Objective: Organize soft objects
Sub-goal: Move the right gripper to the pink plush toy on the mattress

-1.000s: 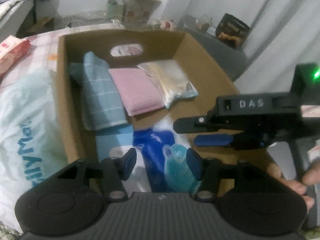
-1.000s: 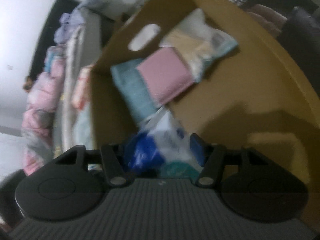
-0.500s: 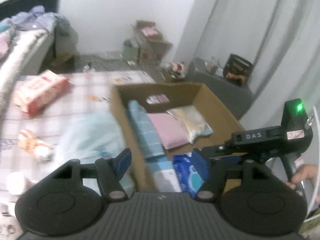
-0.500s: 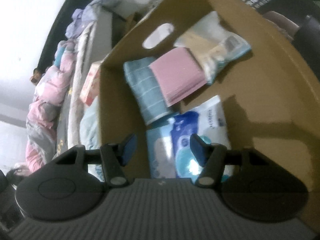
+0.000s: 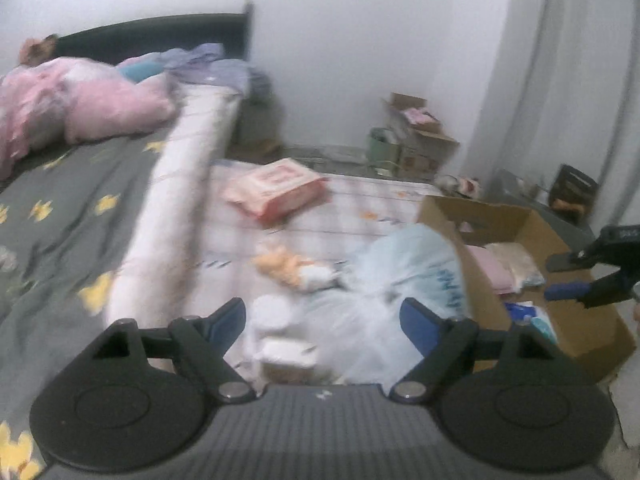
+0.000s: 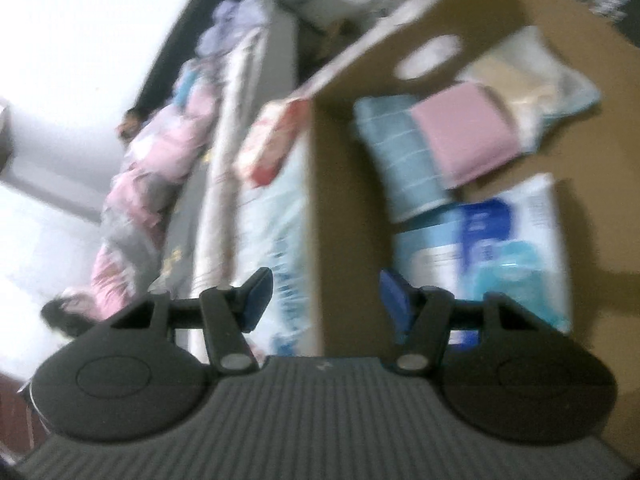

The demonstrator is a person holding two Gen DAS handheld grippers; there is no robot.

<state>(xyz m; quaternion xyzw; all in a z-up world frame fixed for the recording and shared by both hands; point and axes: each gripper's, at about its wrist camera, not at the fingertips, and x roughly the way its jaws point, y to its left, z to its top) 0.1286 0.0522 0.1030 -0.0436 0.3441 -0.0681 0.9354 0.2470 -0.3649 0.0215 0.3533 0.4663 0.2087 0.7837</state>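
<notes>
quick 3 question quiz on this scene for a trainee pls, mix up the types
1. True or false: the pink folded cloth lies inside the cardboard box.
2. Multiple choice: where is the pink and red packet? A) inside the box B) on the checked mat outside the box C) between the left gripper's jaws
3. Fill in: the left gripper holds ____ as its jaws are opening.

Key: 1 true; 2 B; 3 nothing. The right gripper is also open and empty, hanging over the box's near wall.
</notes>
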